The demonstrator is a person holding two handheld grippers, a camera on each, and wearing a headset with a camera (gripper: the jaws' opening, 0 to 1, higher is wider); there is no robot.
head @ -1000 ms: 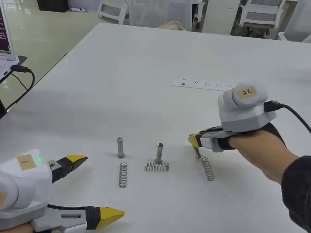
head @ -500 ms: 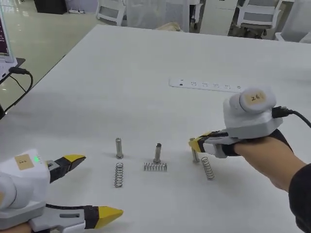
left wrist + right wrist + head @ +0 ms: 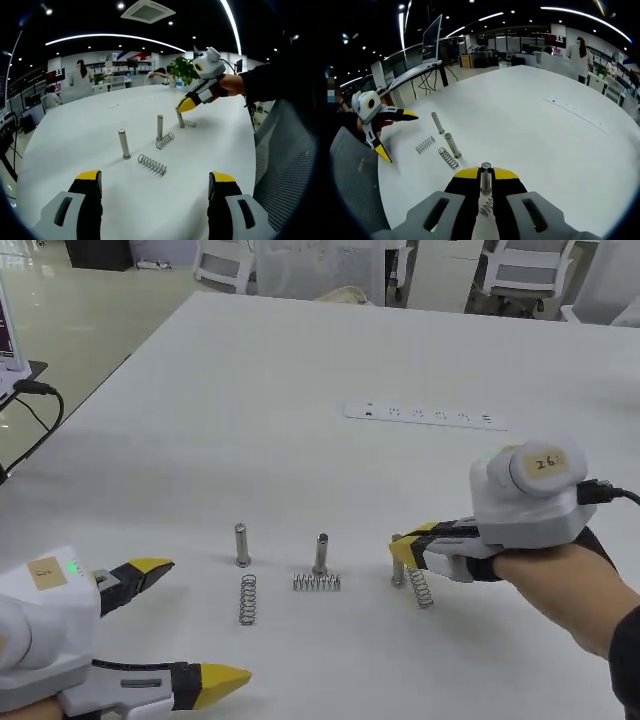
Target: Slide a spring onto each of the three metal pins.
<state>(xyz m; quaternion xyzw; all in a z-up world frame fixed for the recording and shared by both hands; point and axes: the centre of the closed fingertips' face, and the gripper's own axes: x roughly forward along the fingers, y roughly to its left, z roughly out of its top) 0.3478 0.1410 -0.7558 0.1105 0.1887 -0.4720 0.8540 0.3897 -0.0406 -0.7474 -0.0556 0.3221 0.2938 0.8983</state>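
Three metal pins stand in a row on the white table: left pin point(image 3: 241, 543), middle pin point(image 3: 321, 553), right pin point(image 3: 398, 568). A spring lies by each: left spring point(image 3: 247, 598), middle spring point(image 3: 316, 582), right spring point(image 3: 421, 587). My right gripper point(image 3: 405, 550) has its yellow tips closed around the right pin point(image 3: 485, 177), with the right spring point(image 3: 486, 206) just under its jaws. My left gripper point(image 3: 190, 625) rests open at the near left, nothing between its fingers; from it the pins point(image 3: 159, 128) and the left spring point(image 3: 152, 164) lie ahead.
A white power strip point(image 3: 425, 415) lies further back on the table. The table's left edge point(image 3: 110, 375) drops to the floor, where a dark cable point(image 3: 40, 390) hangs. Office chairs point(image 3: 520, 280) stand beyond the far edge.
My right hand has drawn back to the right and lower, while its tips stay at the right pin. The left gripper, the pins and the springs have not moved.
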